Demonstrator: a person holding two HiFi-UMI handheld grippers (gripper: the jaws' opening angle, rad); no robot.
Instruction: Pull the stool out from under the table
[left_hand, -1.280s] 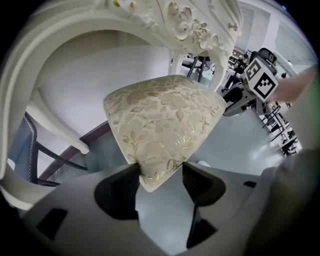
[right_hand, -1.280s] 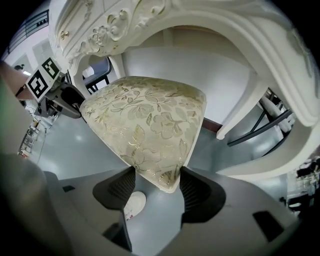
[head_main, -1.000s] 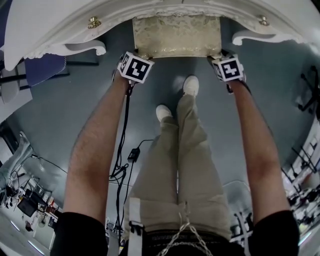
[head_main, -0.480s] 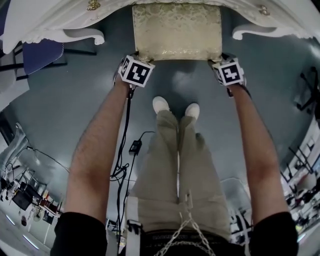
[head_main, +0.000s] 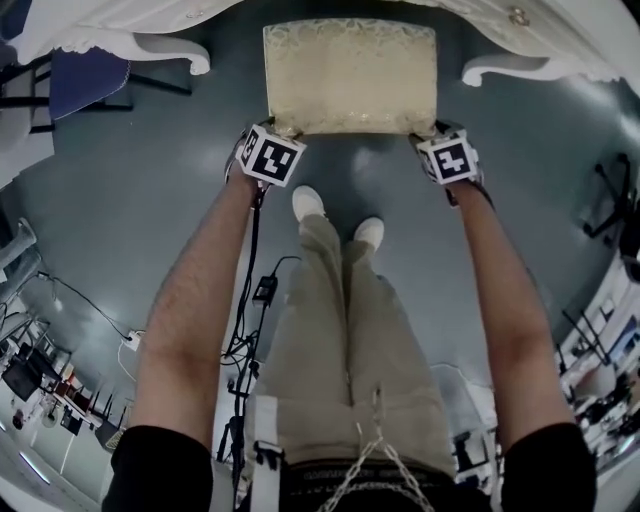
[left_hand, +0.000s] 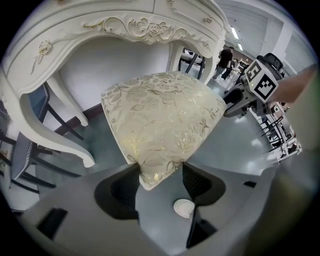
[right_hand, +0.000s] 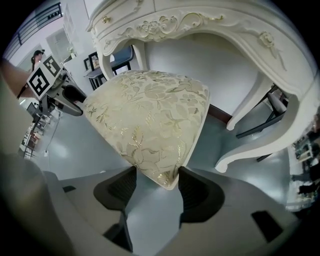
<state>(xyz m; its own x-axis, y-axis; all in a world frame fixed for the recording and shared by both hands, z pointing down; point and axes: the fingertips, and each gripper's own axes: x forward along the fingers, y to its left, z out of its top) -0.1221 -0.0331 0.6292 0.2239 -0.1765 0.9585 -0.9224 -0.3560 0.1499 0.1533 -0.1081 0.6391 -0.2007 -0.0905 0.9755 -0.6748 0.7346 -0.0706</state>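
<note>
Stool: one, by one table. Left tool, right tool: two, each clamped on stool corner.

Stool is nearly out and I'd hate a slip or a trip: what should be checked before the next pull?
1. Is the left gripper shut on a near corner of the stool: ok.
2. Is the right gripper shut on the other near corner: ok.
3. Is the stool's far edge clear of the table: cannot tell.
4. Are the shoes apart from the stool: ok.
5. Is the floor behind free of snags: not ok, a cable lies beside the left leg.
</note>
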